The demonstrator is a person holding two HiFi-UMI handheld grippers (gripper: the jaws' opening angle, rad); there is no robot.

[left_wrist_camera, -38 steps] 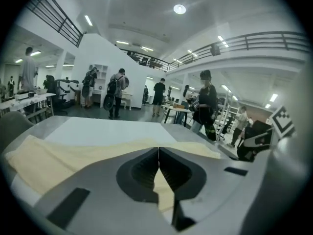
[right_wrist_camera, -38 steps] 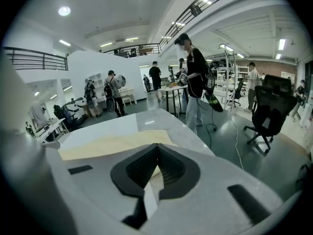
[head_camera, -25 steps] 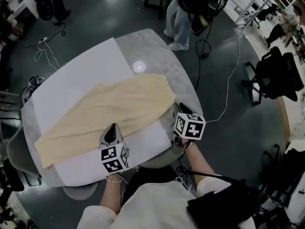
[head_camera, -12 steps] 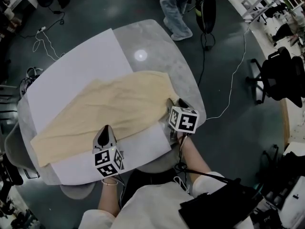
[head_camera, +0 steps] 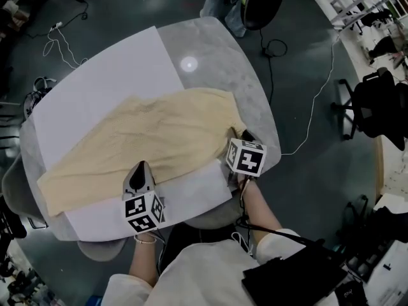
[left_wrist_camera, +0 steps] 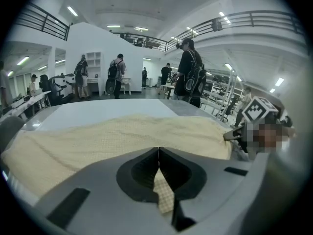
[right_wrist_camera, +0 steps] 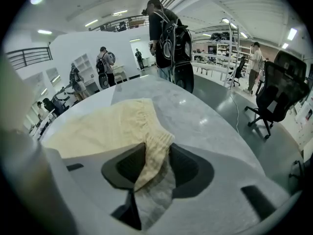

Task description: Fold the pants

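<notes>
Pants [head_camera: 153, 139] of pale yellow cloth lie spread flat across the middle of the bench [head_camera: 255, 101]. They run slantwise from the waistband near the bench's right edge to the leg ends near its left near corner. We see most of the cloth resting on a white sheet [head_camera: 102, 88] that covers the left part of the bench, while the waistband end reaches onto the bare grey top. Our left claw [left_wrist_camera: 158, 153] sits at the near long edge of the pants, about midway along the bench's near side. Its jaws are closed together, with a fold of the yellow cloth pinched between them. Our right claw [right_wrist_camera: 157, 148] is low over the bench's right near corner, at the waistband corner. Its jaws stand apart and have just been closing in. The gathered waistband corner lies between them, with bare grey bench showing beside the cloth further back in the gap. A round spot of light [head_camera: 189, 64] glints on the far part of the bench. Beyond the bench's far edge a person [right_wrist_camera: 168, 38] with a backpack stands on the dark floor, and to the right of the bench is an office chair [head_camera: 376, 107].
</notes>
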